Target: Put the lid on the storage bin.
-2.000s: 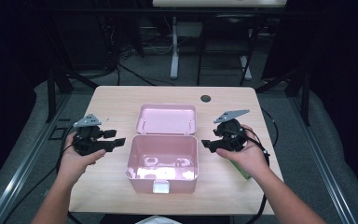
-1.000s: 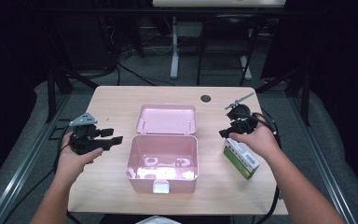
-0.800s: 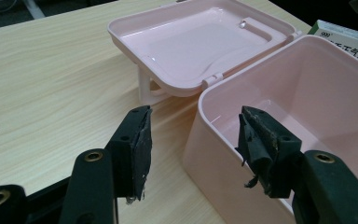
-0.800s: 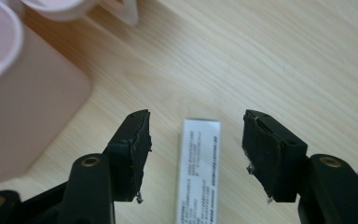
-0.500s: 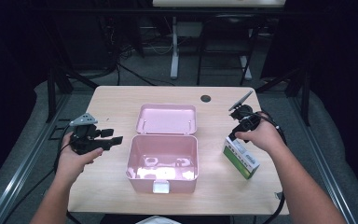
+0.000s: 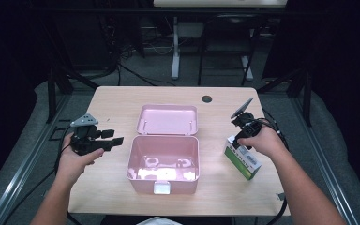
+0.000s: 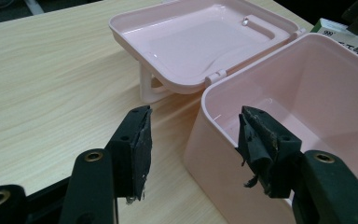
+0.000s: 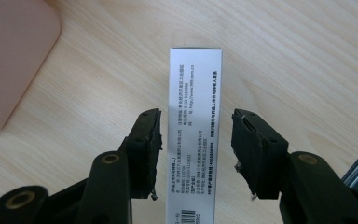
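Small white-and-green printed cardboard carton point(image 8: 195, 135) lying on worktop point(image 6: 122, 108), at 3 o'clock of open pink plastic box point(image 6: 164, 161). Right gripper point(image 8: 195, 140) spread, straddling carton for pickup. Left gripper point(image 7: 193, 140) spread, idle beside box, 9 o'clock.

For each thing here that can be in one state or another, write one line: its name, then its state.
Pink box: open, nothing in it.
Lid: swung back flat on the table.
Carton: lying on the table, not gripped.
Right gripper: open, jaws either side of the carton.
Left gripper: open, holding nothing.
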A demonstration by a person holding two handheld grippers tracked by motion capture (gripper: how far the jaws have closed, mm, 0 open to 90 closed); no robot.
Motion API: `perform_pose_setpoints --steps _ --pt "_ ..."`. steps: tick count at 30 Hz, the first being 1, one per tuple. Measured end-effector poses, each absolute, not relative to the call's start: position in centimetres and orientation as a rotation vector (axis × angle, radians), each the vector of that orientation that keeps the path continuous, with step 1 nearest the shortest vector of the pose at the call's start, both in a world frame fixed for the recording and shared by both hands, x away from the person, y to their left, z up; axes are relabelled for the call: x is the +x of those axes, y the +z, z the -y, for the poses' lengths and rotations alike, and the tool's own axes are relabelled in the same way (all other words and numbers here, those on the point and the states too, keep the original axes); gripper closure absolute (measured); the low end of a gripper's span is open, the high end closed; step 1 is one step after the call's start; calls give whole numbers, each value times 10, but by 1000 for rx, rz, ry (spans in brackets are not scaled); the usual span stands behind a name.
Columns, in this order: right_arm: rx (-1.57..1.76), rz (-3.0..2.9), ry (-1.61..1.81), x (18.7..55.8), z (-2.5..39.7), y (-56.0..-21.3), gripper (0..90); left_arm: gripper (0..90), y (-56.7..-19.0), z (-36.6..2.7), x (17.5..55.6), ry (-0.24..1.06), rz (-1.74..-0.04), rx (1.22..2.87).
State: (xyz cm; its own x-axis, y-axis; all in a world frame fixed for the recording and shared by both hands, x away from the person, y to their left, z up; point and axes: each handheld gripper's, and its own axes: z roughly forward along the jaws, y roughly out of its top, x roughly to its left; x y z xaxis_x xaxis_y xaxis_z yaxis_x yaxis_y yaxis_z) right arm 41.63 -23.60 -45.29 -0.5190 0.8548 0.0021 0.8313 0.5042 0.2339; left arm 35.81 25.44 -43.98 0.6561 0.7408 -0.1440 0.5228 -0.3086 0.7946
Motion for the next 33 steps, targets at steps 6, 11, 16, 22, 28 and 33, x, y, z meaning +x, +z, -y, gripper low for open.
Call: perform_pose_setpoints --steps 6,11,16,22,28,33 --pt "1475 -2644 275 417 234 -460 598 446 -440 -254 358 307 -985 1989" --pt "1480 -2632 276 419 231 -460 618 446 -441 -255 359 304 -982 1994" --pt "1482 -2629 300 422 229 -460 619 445 -441 -255 359 303 -986 1993" --pt "1496 -2636 293 425 227 -460 596 446 -442 -254 359 298 -988 1996" --pt "1503 -2677 198 423 228 -465 577 446 -441 -254 359 292 -988 1998" --pt "1518 -2691 175 422 230 -470 579 446 -442 -254 359 290 -990 2000"
